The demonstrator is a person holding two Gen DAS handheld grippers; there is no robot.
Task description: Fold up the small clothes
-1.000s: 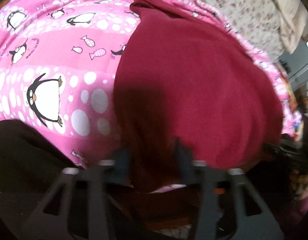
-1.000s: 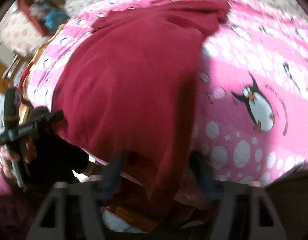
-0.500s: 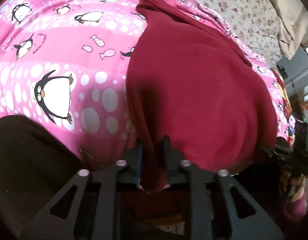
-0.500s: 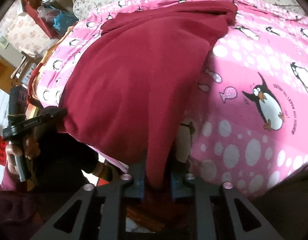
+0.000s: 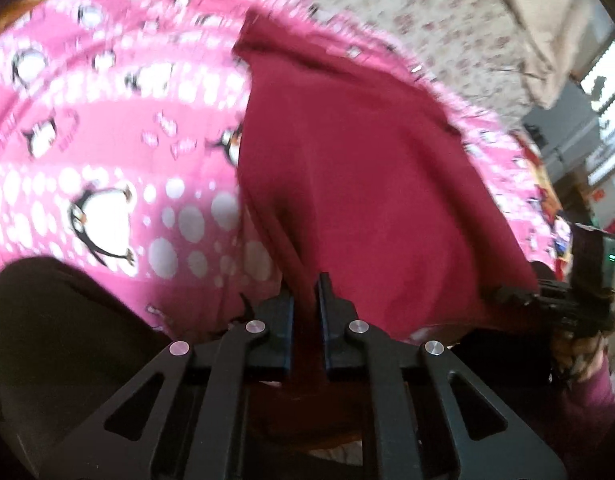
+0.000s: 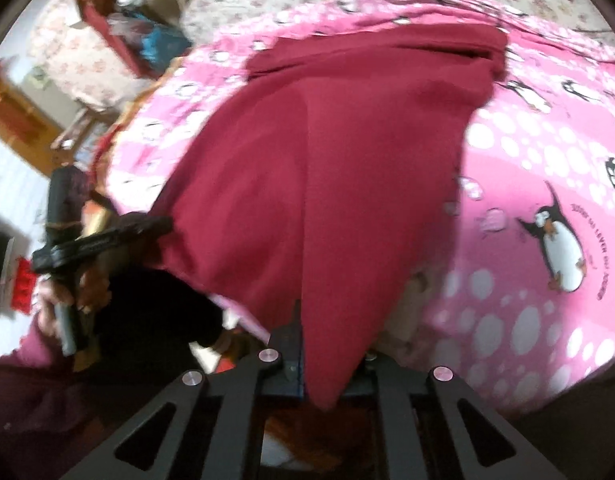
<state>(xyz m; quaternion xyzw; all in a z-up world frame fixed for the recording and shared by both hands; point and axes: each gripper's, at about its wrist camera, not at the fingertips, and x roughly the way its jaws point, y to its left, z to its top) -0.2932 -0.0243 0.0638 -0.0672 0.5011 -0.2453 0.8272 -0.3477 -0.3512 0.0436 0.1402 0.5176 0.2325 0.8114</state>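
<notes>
A dark red garment point(image 5: 359, 168) lies spread on a pink penguin blanket point(image 5: 107, 152). My left gripper point(image 5: 305, 292) is shut on the garment's near left corner, cloth pinched between the jaws. In the right wrist view the same garment point(image 6: 327, 168) stretches away over the blanket point(image 6: 547, 184), and my right gripper point(image 6: 327, 356) is shut on its near right corner, which hangs over and hides the right finger. Each view shows the other gripper gripping the hem: the right one in the left wrist view point(image 5: 519, 294), the left one in the right wrist view point(image 6: 147, 226).
A floral bedsheet point(image 5: 447, 24) lies beyond the pink blanket. Clutter and furniture stand past the bed's side point(image 6: 119, 20). The bed's near edge is just under both grippers. A dark cloth mass point(image 5: 59, 332) fills the lower left.
Both grippers closed on the garment's near corners a second ago. Since then they have lifted and pulled the hem, and the cloth is tauter.
</notes>
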